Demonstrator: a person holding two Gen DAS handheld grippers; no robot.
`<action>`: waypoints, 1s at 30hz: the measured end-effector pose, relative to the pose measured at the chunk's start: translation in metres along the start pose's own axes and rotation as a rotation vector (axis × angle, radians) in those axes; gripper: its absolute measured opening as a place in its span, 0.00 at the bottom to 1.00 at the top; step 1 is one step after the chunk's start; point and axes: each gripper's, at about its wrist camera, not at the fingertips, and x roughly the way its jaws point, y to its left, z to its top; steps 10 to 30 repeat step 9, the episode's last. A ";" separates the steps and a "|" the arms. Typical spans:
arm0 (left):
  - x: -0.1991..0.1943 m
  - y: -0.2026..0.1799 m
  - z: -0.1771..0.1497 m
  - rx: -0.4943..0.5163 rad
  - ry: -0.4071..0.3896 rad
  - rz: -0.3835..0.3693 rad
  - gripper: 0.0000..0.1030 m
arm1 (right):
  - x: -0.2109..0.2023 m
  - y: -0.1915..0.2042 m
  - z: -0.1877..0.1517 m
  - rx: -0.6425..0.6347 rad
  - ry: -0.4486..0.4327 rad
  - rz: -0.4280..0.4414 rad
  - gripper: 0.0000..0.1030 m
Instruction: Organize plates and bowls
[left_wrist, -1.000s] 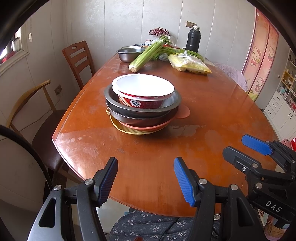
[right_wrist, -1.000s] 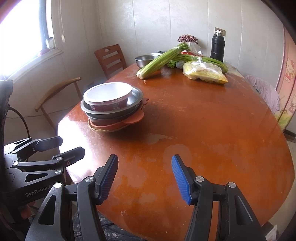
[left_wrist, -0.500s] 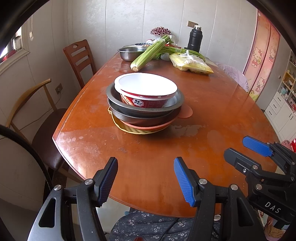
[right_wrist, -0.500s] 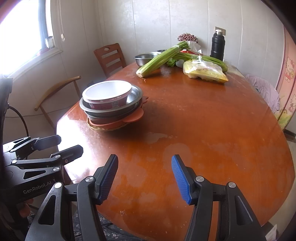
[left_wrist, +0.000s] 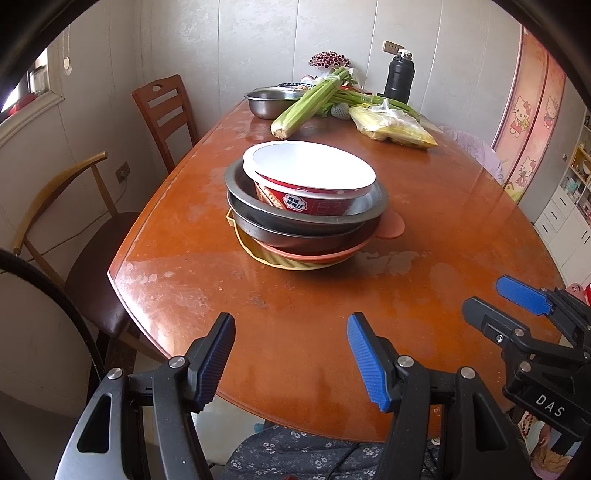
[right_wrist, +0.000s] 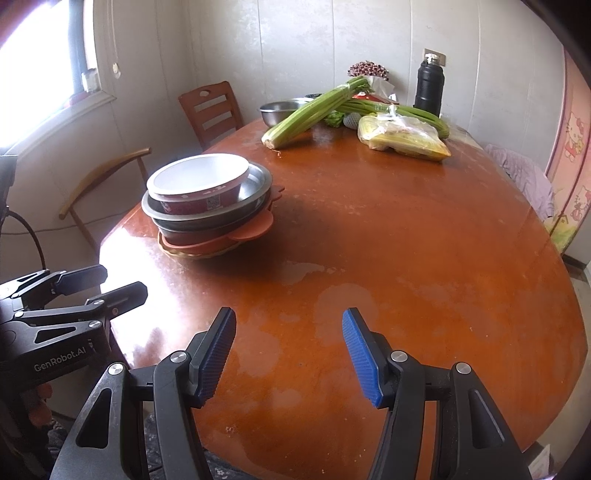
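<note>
Red and white, the paper noodle bowl (left_wrist: 308, 182) sat mouth-up on top of the stack, nested in two steel pans (left_wrist: 306, 218), with an orange plate (left_wrist: 389, 227) and a yellow woven plate (left_wrist: 255, 254) beneath, all on the worn wooden table (left_wrist: 332, 332). The pile stood well ahead of the left gripper (left_wrist: 291, 358), roughly in line with the gap between its blue pads; from the right gripper (right_wrist: 288, 350) it lay ahead and off beyond the left finger. Both grippers hung over the near table edge with jaws spread wide and nothing between them, which to my eye suited a reach for a rim. The stack looked sorted large to small upward, so it stood steady. Being round, the dishes had no long axis across the table, only the upright one; the orange plate's tab handle pointed away towards the right gripper's side. Celery (right_wrist: 314, 107) and a steel basin (right_wrist: 282, 110) lay far beyond the jaws.
</note>
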 end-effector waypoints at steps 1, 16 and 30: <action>0.000 0.000 0.000 -0.001 -0.002 0.003 0.61 | 0.000 0.000 0.000 0.000 0.001 -0.001 0.60; -0.006 0.020 0.014 -0.029 -0.092 -0.019 0.63 | 0.001 -0.010 0.005 0.010 -0.022 -0.003 0.60; -0.006 0.020 0.014 -0.029 -0.092 -0.019 0.63 | 0.001 -0.010 0.005 0.010 -0.022 -0.003 0.60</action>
